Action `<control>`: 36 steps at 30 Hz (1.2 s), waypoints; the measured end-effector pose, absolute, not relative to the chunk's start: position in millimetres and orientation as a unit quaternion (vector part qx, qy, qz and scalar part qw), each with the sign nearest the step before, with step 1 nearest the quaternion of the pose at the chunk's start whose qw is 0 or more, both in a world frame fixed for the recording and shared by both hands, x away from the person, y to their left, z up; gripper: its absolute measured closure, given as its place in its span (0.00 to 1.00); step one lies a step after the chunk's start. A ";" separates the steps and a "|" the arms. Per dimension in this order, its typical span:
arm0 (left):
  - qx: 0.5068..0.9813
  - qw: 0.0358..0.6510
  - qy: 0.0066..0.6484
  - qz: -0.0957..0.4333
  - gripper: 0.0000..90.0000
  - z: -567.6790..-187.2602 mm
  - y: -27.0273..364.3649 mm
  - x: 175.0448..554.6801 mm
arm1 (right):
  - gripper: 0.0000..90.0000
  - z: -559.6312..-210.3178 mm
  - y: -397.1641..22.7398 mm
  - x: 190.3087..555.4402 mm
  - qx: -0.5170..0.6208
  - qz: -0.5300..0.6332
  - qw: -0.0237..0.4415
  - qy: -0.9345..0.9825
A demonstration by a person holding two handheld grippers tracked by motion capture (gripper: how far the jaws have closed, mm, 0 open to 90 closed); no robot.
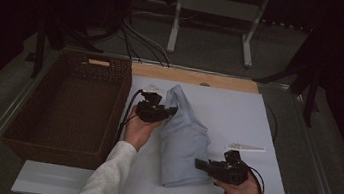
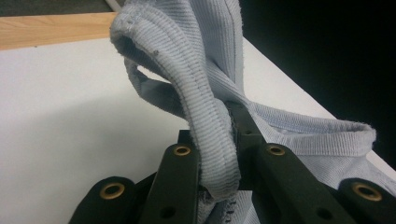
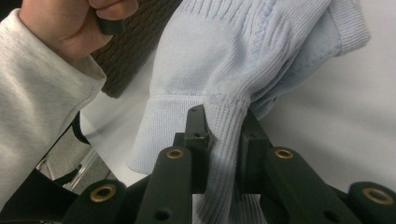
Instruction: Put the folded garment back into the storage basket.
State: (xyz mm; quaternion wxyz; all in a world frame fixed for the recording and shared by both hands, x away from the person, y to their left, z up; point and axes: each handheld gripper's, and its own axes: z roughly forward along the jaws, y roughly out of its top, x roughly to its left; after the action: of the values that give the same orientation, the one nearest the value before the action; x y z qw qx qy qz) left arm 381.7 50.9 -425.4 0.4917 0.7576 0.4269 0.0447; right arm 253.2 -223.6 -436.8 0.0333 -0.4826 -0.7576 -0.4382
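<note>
A pale blue sweater (image 1: 182, 141) lies bunched on the white board (image 1: 238, 116), just right of the basket (image 1: 73, 104). The left gripper (image 1: 170, 111), hand reaching forward, pinches its collar edge; the right gripper (image 1: 200, 164), pointing left from the near side, is clamped on the ribbed hem

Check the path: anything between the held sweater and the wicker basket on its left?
Nothing visible. The light blue sweater, pinched by left gripper and right gripper, lies beside the wicker basket; just bare board and the basket's near wall between them.
</note>
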 end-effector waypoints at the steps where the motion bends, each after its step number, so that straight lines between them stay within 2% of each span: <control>1: 0.758 0.492 0.427 0.045 0.93 -425.4 50.9 381.7 | 0.87 -436.8 -223.6 253.2 -0.483 -0.438 0.033 -0.758; 36: 0.756 0.483 0.438 0.057 0.93 -400.0 67.9 386.0 | 0.87 -412.8 -189.1 273.0 -0.462 -0.455 0.036 -0.761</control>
State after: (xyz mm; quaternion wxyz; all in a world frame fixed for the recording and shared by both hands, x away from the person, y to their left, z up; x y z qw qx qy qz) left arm 386.0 67.9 -400.0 0.4828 0.7564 0.4375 0.0568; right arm 273.0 -189.1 -412.8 0.0361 -0.4620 -0.7607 -0.4546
